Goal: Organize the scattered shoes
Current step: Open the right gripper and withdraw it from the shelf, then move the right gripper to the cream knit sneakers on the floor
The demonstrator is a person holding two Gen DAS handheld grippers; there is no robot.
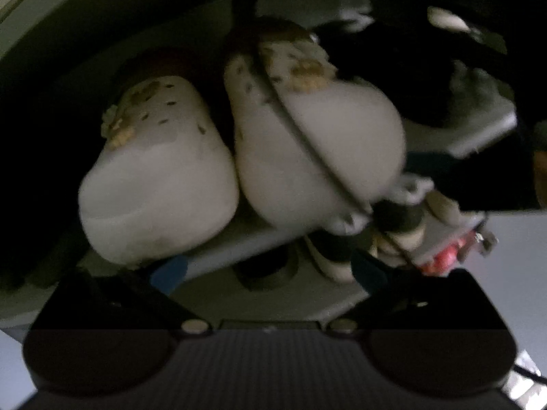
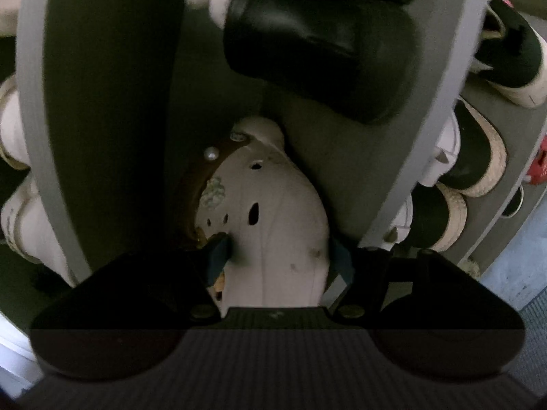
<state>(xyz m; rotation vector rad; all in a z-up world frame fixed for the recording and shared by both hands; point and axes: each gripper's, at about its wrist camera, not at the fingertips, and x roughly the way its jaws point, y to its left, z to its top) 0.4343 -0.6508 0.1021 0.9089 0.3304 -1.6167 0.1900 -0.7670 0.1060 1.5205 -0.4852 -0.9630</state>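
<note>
gripping a white clog (image 2: 273, 225) by its toe, right gripper (image 2: 278, 256) jaws closed on it, left gripper (image 1: 270, 273) jaws open, empty

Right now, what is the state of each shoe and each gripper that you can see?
left gripper: open, empty, in front of the shelf.
right gripper: closed on a white clog.
white clog: held at the toe, inside the shelf.
second white clog: resting on the shelf edge, free.
black shoe: lying in the same compartment, untouched.

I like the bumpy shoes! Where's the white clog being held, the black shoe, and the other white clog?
held white clog (image 2: 283, 225): right wrist view, toe top.
black shoe (image 2: 318, 51): right wrist view, shiny upper.
other white clog (image 1: 160, 184): left wrist view, toe.
</note>
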